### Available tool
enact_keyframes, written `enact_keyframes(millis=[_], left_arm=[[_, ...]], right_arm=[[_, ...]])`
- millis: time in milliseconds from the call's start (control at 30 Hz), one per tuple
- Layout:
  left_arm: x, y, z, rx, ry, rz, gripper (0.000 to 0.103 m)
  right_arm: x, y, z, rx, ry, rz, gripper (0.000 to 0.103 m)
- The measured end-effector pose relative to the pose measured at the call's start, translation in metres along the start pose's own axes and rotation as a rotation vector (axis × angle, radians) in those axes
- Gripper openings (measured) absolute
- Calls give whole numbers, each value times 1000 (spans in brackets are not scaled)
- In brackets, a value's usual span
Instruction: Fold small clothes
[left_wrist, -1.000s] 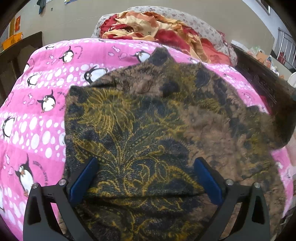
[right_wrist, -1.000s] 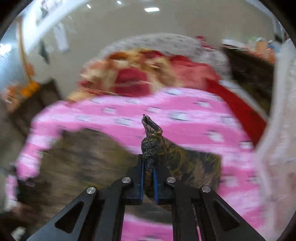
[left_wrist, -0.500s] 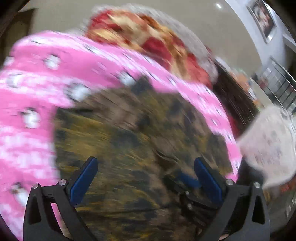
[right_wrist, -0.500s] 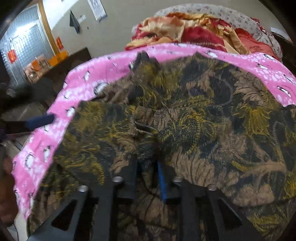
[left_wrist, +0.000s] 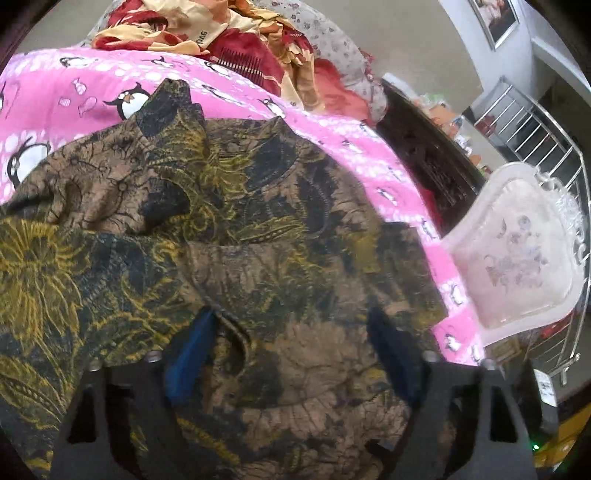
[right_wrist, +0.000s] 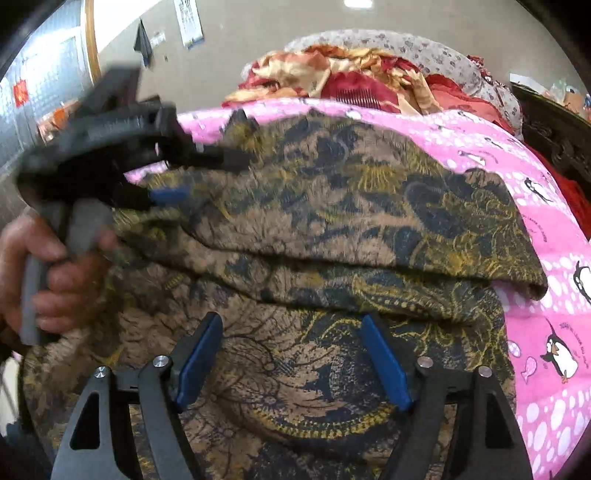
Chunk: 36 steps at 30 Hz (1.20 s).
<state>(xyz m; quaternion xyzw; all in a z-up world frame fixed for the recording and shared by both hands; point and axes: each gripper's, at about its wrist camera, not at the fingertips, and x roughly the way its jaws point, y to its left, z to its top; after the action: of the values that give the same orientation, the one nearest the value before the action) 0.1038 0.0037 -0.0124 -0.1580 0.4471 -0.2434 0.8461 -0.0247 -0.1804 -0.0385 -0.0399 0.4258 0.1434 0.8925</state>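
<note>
A brown, black and gold patterned garment (left_wrist: 258, 229) lies partly folded on a pink penguin-print blanket (left_wrist: 92, 88). It also shows in the right wrist view (right_wrist: 351, 229), with a folded layer across the middle. My left gripper (left_wrist: 291, 343) is open just above the cloth, a hem edge lying by its left pad. It also shows in the right wrist view (right_wrist: 207, 177) at the upper left, held in a hand. My right gripper (right_wrist: 291, 358) is open and empty over the near part of the garment.
A heap of red and orange cloth (left_wrist: 229, 40) lies at the far end of the blanket (right_wrist: 554, 258). A white ornate chair back (left_wrist: 517, 254) and a dark carved wooden edge (left_wrist: 432, 158) stand on the right, with a metal railing behind.
My right gripper has let go of the garment's corner and opened; the flap now lies folded over. My left gripper has swung to the right over the cloth, still open.
</note>
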Motion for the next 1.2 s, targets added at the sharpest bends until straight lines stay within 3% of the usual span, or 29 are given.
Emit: enact_keyframes(millis=[67,133,200,233,267,500,567,667,867,967,1100,1133,1200], left_arm=[[13,7,3,-26,44,45,54],[15,11,4,-51,41,58,46],[14,11,5,-79,42,66,32],[13,11,4,-84,52,79,6],[12,9,4,-84,61,79,3],[-82,-14,8,3,-92,-2,3],[-114,-5,10,18,-126,22,3],[-140,30,12,11,-126,127,3],[-121,105,0,-57,-13,246,3],[-100,118,-11,-73,34,260,5],[-100,128,-17,-139,17,247,9],[-105,128,-18,-139,10,265,15],[-123,119,-16,-101,-56,354,37]], right_arm=[[1,1,0,-10,0,-8,82],[0,-1,0,-4,-2,0,82],[2,-4,1,5,-1,6,82],[2,-3,0,7,0,6,82],[2,-3,0,6,2,4,82],[6,-1,1,-2,4,-12,82],[7,1,1,-7,6,-20,82],[7,2,1,-10,7,-24,82],[7,2,1,-10,11,-25,83],[8,3,2,-8,14,-27,83],[5,5,2,-10,15,-44,83],[3,5,2,-7,14,-55,83],[-9,7,8,20,-3,-17,83]])
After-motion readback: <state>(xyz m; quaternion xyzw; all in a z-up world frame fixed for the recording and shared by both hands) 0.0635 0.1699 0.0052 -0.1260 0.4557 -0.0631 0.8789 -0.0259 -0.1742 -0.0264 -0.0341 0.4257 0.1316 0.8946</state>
